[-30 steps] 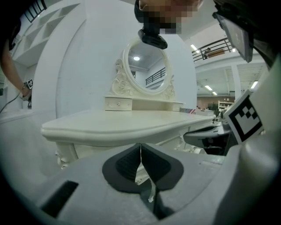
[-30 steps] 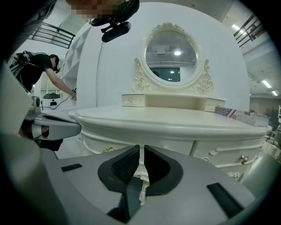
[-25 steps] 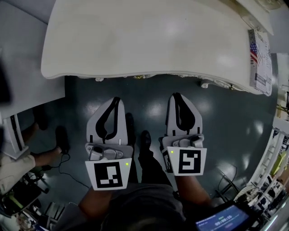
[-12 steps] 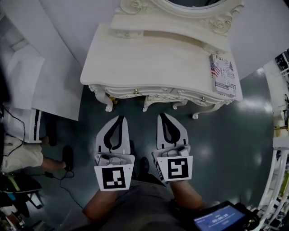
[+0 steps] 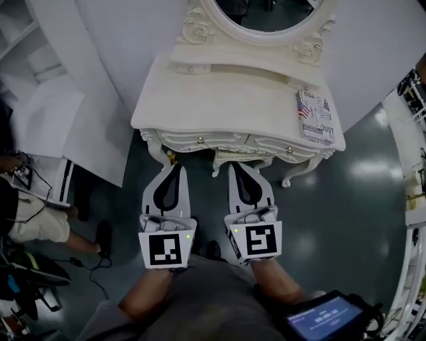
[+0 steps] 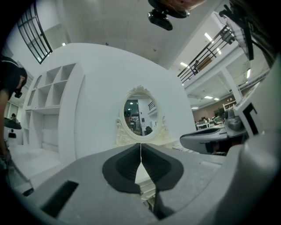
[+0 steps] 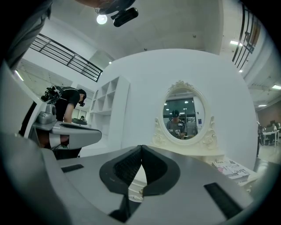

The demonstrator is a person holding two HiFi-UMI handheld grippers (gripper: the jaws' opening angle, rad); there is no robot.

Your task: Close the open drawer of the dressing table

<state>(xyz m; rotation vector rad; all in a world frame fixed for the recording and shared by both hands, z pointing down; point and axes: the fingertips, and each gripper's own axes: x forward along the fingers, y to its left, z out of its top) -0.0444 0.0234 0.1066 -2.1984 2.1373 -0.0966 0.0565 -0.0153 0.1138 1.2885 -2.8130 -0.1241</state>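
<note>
The cream-white carved dressing table (image 5: 226, 100) with the oval mirror (image 5: 266, 13) is seen at the far side of the scene, on the dark glossy floor (image 5: 359, 200). Its two knobbed drawer fronts, the left drawer (image 5: 200, 140) and the right drawer (image 5: 287, 149), are seen lying in line with the table's front edge. No drawer is seen standing out, so the end the task wants appears to be met. The fronts are small and dim in the head view, though, and a slight gap cannot be ruled out.

The left gripper (image 5: 174, 168) and the right gripper (image 5: 237, 166) are held side by side just near of the table, clear of it. Each pair of jaws is pressed tip to tip, and nothing is held between them. No pushing is judged to be in hand; at most a check of the fronts is called for.

What the drawers contain is hidden. A printed booklet with a flag (image 5: 315, 114) is laid on the table top at the right.
</note>
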